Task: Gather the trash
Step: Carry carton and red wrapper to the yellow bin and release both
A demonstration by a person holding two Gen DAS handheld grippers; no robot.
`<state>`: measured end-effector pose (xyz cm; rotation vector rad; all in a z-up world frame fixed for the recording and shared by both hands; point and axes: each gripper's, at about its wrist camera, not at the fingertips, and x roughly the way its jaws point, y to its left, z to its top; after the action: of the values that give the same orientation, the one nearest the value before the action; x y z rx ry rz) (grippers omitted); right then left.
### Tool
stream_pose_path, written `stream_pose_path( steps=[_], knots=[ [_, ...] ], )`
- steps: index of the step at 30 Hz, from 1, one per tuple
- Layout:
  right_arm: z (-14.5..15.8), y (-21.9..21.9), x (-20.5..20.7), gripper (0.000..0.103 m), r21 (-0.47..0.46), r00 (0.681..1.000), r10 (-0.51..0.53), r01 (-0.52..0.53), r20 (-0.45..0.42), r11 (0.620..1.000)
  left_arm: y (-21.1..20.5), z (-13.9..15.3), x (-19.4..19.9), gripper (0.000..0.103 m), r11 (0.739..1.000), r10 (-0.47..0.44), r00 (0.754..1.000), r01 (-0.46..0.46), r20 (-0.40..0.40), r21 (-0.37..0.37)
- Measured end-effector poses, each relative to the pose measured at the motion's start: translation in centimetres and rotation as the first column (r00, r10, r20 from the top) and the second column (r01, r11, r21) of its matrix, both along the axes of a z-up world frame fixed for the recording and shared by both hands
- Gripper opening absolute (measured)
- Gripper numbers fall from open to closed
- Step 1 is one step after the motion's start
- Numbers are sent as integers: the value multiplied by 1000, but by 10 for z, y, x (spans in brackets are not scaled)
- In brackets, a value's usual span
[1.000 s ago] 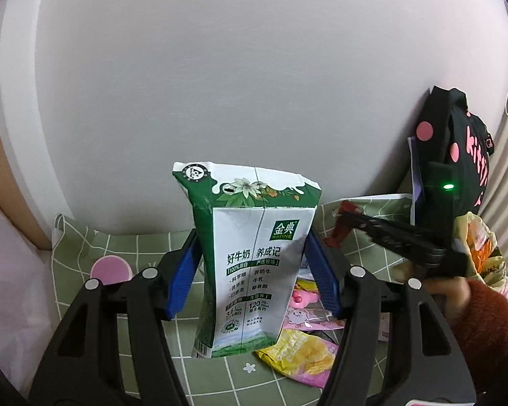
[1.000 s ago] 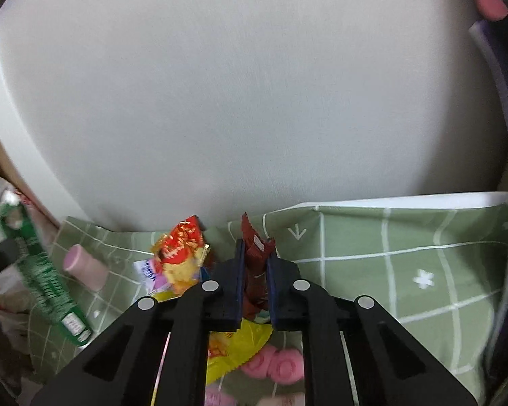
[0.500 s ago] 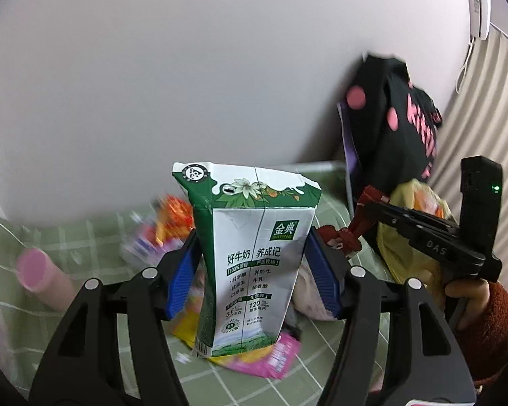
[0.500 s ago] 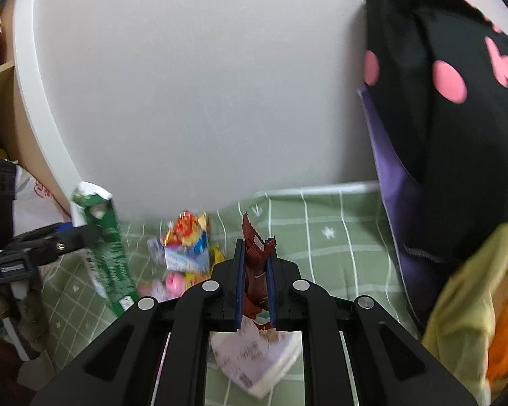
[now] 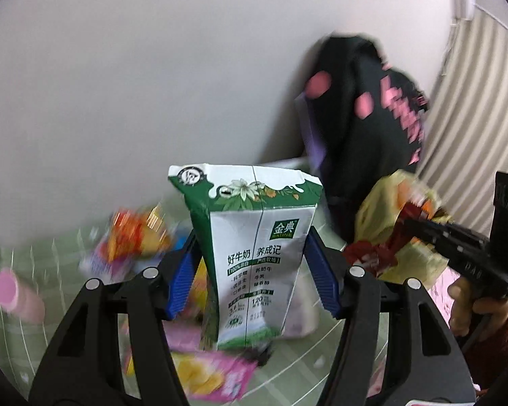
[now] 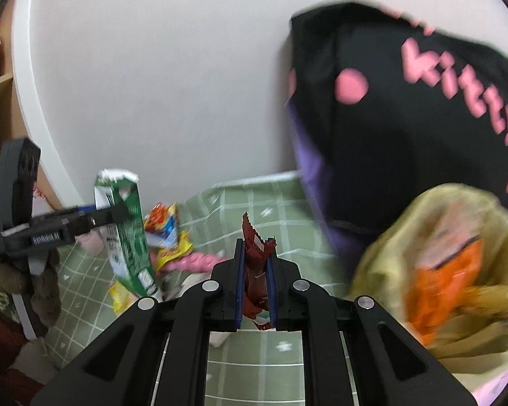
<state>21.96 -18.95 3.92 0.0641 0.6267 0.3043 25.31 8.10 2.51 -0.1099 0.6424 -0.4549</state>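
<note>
My left gripper [image 5: 250, 270] is shut on an upright green and white milk carton [image 5: 254, 243], its blue pads pressing both sides. In the right wrist view the same carton [image 6: 125, 237] hangs at the left over the cloth. My right gripper [image 6: 255, 270] is shut on a crumpled dark red wrapper [image 6: 254, 247]. The left wrist view shows that wrapper [image 5: 369, 253] at the right, close to a yellow plastic bag [image 5: 386, 213]. The yellow bag [image 6: 440, 257] gapes at the right, with orange packaging inside it.
A black bag with pink dots and lettering [image 6: 406, 118] leans on the wall behind the yellow bag. Snack packets [image 6: 162, 226], a pink wrapper [image 5: 213, 372] and a pink cup [image 5: 13, 291] lie on the green checked cloth [image 6: 254, 199]. A ribbed curtain [image 5: 474, 118] stands at the right.
Both grippers have swung right and risen, carrying the carton and the red wrapper. The black bag and the yellow bag now loom much larger; the packets have slid left.
</note>
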Motion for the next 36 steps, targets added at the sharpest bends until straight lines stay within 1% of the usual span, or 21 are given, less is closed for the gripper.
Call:
stream_pose_path(
  steps=[3,5,8,10,12,14,16,18,20,23,24,26,27,28,30,32,34,36],
  knots=[
    [25,-23,-16,12,-16,996,-49,50,70,999,-27,32,1,58,998,-51,994,53,94,-24],
    [42,-41,-27,12,-29,988,-89,93,123,995,-48,54,1,58,993,-99,984,108,148,-56],
    [65,-70,-43,12,-46,970,-146,158,194,986,-79,81,1,58,979,-164,964,186,207,-87],
    [79,-90,-56,12,-55,955,-184,202,235,978,-99,94,2,58,965,-207,951,237,230,-109],
    [93,-112,-67,12,-66,933,-234,261,272,963,-118,103,5,58,951,-246,940,281,237,-129],
    [100,-137,-77,12,-63,916,-285,314,283,947,-142,107,9,58,937,-283,930,320,233,-139],
    [100,-161,-86,12,-30,901,-335,357,277,934,-161,106,7,58,928,-315,920,351,235,-128],
    [97,-178,-96,12,-5,891,-364,380,271,925,-180,102,7,58,919,-342,910,376,233,-120],
    [91,-192,-105,12,4,880,-395,408,264,913,-198,97,10,58,906,-361,905,398,224,-147],
    [83,-203,-106,12,12,873,-418,429,250,903,-218,93,14,58,889,-371,898,417,237,-188],
    [81,-206,-107,12,13,871,-424,434,247,901,-228,88,15,58,885,-379,892,427,248,-184],
    [78,-212,-105,12,21,870,-429,437,244,899,-246,77,18,58,889,-385,890,429,243,-160],
    [77,-215,-104,12,25,872,-426,434,242,901,-253,68,23,58,890,-391,894,428,220,-157],
    [74,-218,-101,12,27,876,-422,428,235,903,-263,54,29,58,885,-408,896,435,174,-165],
    [69,-221,-95,12,24,883,-415,420,219,907,-279,31,36,58,879,-433,895,446,110,-169],
    [60,-227,-85,12,26,896,-402,404,191,914,-295,7,40,57,886,-445,894,449,58,-116],
    [52,-230,-76,12,35,907,-387,387,164,921,-306,-9,43,57,887,-456,890,456,15,-70],
    [40,-232,-65,12,49,922,-367,363,126,930,-312,-19,45,57,888,-459,888,458,-22,-40]
  ],
)
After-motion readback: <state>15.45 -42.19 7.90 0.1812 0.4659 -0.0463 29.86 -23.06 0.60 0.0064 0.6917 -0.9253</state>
